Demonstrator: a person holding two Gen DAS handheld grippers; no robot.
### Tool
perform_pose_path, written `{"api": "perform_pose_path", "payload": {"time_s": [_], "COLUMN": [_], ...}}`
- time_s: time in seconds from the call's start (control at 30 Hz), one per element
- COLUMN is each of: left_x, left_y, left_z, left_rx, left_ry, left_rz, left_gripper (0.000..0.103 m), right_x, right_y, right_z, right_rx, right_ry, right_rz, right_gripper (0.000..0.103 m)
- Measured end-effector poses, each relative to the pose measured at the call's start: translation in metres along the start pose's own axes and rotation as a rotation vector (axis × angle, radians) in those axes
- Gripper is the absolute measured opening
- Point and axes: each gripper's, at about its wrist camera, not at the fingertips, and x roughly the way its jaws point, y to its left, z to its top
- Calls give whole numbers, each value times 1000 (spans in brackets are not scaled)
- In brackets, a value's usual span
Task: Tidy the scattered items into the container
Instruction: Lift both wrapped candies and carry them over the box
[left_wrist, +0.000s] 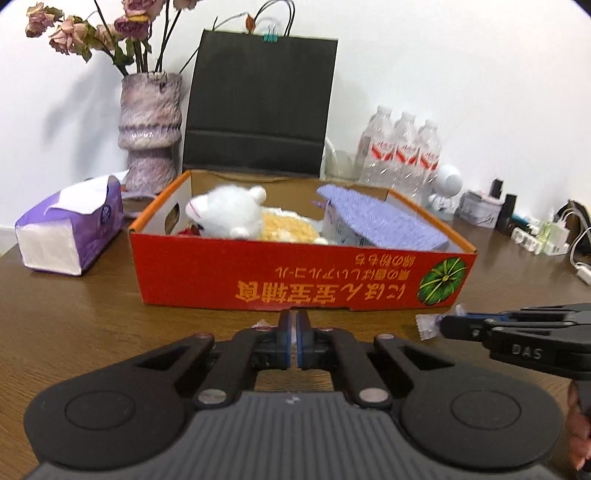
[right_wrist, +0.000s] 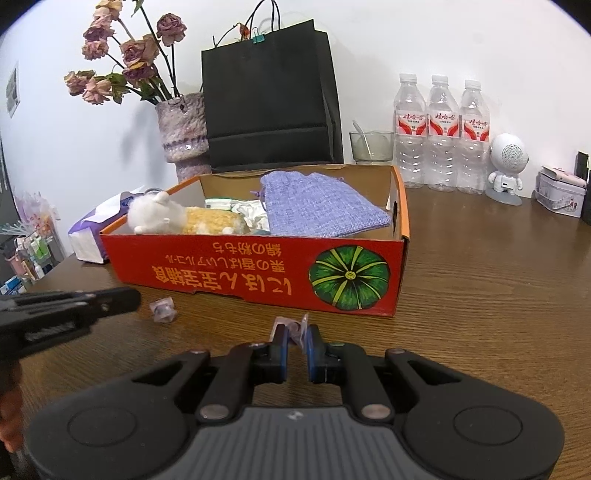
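At lower centre, a wrapped candy (right_wrist: 297, 329) is pinched by the right gripper (right_wrist: 295, 338). The left gripper (left_wrist: 293, 328) is closed, fingers (left_wrist: 284, 332) together; anything held cannot be told. The red box (left_wrist: 295, 273) sits behind.

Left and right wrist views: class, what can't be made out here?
- Left wrist view: whether the left gripper holds anything; its shut fingers hide the gap.
- Right wrist view: the floor of the box, hidden under the pouch and plush toy.
- Right wrist view: print on the candy wrapper in the right gripper, too small.
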Motion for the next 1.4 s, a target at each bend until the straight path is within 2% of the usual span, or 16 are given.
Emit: {"api": "perform_pose_path", "payload": {"time_s": [0.1,0.13,0.17,0.23,0.37,0.43,0.47,0.8,1.03,1.07,1.17,1.2,1.27,1.33,1.37,1.4], "left_x": [1,3,7,15,40,48,47,21,8,8,14,17,26,40,43,43], "left_y": [5,7,7,6,5,8,9,9,11,12,12,10,6,7,9,10], "left_z": [0,0,0,1,2,4,4,-2,-2,-2,0,1,3,2,1,2], "left_rx": [-12,-15,-11,5,24,3,2,22,23,16,12,26,55,51,45,44], "left_ry": [16,21,25,35,107,140,130,65,43,50,60,65,88,144,153,144], "left_rz": [-16,-10,-2,37,54,57,52,15,-14,-4,26,45,79,95,94,89], "left_gripper": [12,29,55,66,63,44,26,5,6,14,70,72,71,61,53,32], "right_x": [1,1,2,3,5,5,5,0,-3,-2,-1,0,0,0,0,0], "right_y": [-1,-1,-1,0,-1,-1,-2,-1,5,5,4,3,3,3,3,3], "right_z": [0,0,0,0,-1,-1,-1,-1,0,-1,-1,-1,-1,-1,-1,-1], "right_rx": [4,6,7,5,3,5,7,9,-12,-11,-6,-5,-4,-3,-2,0], "right_ry": [2,2,3,7,20,20,19,0,-9,-5,0,1,3,4,5,5], "right_rz": [-2,-3,-2,-2,4,7,9,12,18,15,12,12,14,16,17,18], "right_gripper": [9,9,9,9,9,9,9,9,9,9,9,9,9,9,9,9]}}
